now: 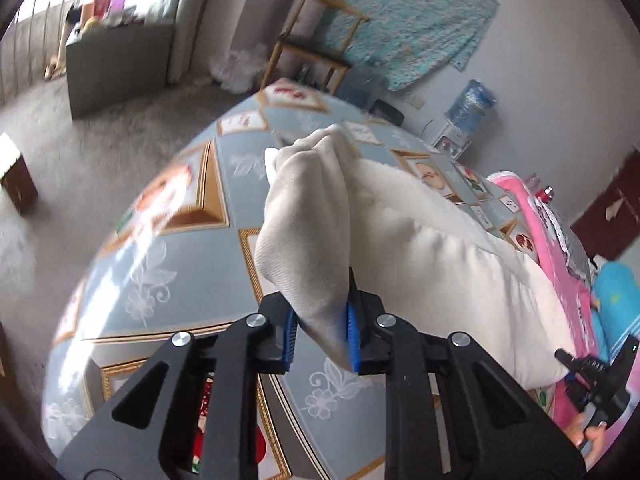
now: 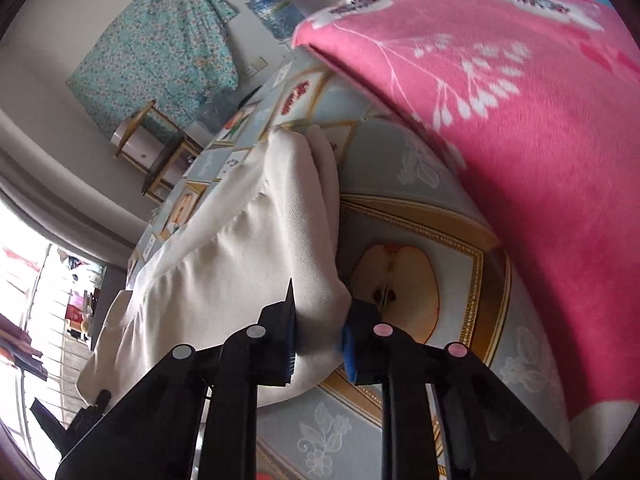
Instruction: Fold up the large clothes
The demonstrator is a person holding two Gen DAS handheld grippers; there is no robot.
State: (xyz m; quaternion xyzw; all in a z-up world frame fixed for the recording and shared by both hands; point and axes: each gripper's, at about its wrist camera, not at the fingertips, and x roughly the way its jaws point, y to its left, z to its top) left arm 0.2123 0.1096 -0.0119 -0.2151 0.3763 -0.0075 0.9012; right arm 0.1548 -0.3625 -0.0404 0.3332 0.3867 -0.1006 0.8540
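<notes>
A large cream-white garment (image 1: 420,248) lies stretched over a bed with a grey-blue cover printed with gold frames (image 1: 168,272). My left gripper (image 1: 322,330) is shut on one bunched end of the garment and holds it a little above the cover. My right gripper (image 2: 320,340) is shut on the other end of the same garment (image 2: 248,248), which hangs between the two. The right gripper also shows at the right edge of the left wrist view (image 1: 592,376).
A pink blanket (image 2: 500,152) lies on the bed close to the right gripper. A wooden stool (image 1: 316,40) and a blue water bottle (image 1: 470,104) stand by the far wall. A grey box (image 1: 116,68) stands on the carpet.
</notes>
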